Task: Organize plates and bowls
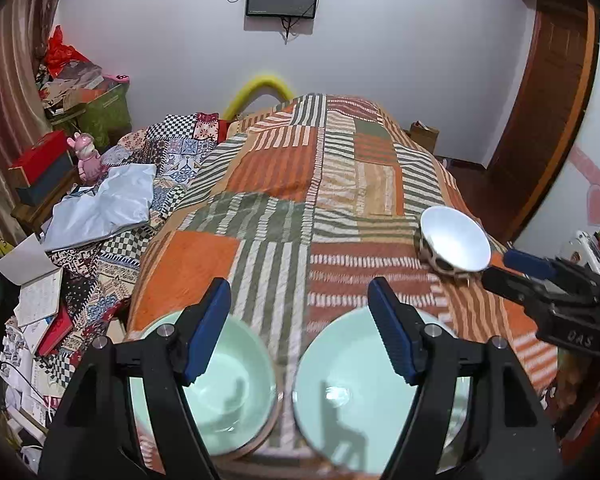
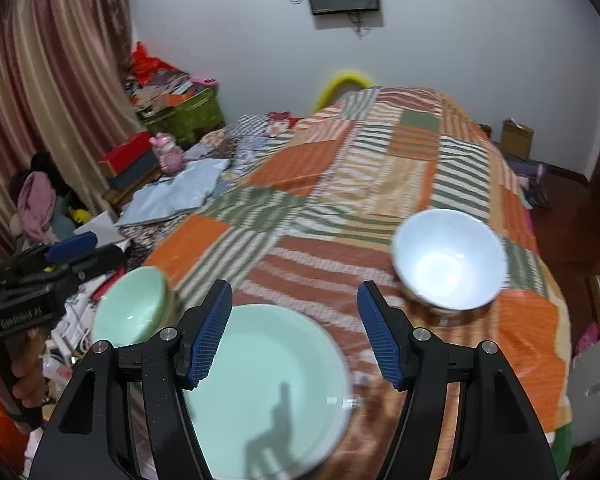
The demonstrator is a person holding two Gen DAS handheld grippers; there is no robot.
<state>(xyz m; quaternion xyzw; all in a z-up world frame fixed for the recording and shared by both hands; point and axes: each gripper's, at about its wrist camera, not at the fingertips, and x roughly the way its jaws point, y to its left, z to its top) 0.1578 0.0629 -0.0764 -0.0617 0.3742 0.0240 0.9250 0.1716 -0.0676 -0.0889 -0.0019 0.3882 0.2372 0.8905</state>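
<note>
The white bowl [image 2: 450,258] sits on the bed [image 2: 340,184], on the striped patchwork quilt, forward and to the right of the right hand-held gripper [image 2: 296,332], whose blue pads [image 2: 208,340] stand wide apart with nothing between them. In the right wrist view its mouth faces up and slightly toward the camera, with a patterned outer wall just visible under the near rim; being round, it has no long axis to line up with, so what matters is which rim edge the jaws would straddle. In the left wrist view the same white bowl [image 1: 456,240] lies far off to the right, with the right hand-held gripper's fingers [image 1: 528,264] reaching toward its near edge, close to it, though contact cannot be told. The right hand is clearly the nearer one. Closer in, the green plate [image 2: 268,392] lies directly under the right jaws, and the green bowl [image 2: 130,312] sits just beside the plate on its left. The left hand-held gripper [image 1: 300,328] hovers over both, its pads equally wide and empty, with the green bowl [image 1: 224,392] below its left finger and the green plate [image 1: 348,400] below its right. My reading is that the white bowl is the outlier to be brought in beside or onto the green pieces, calling for a forward-right reach by the right hand.
</note>
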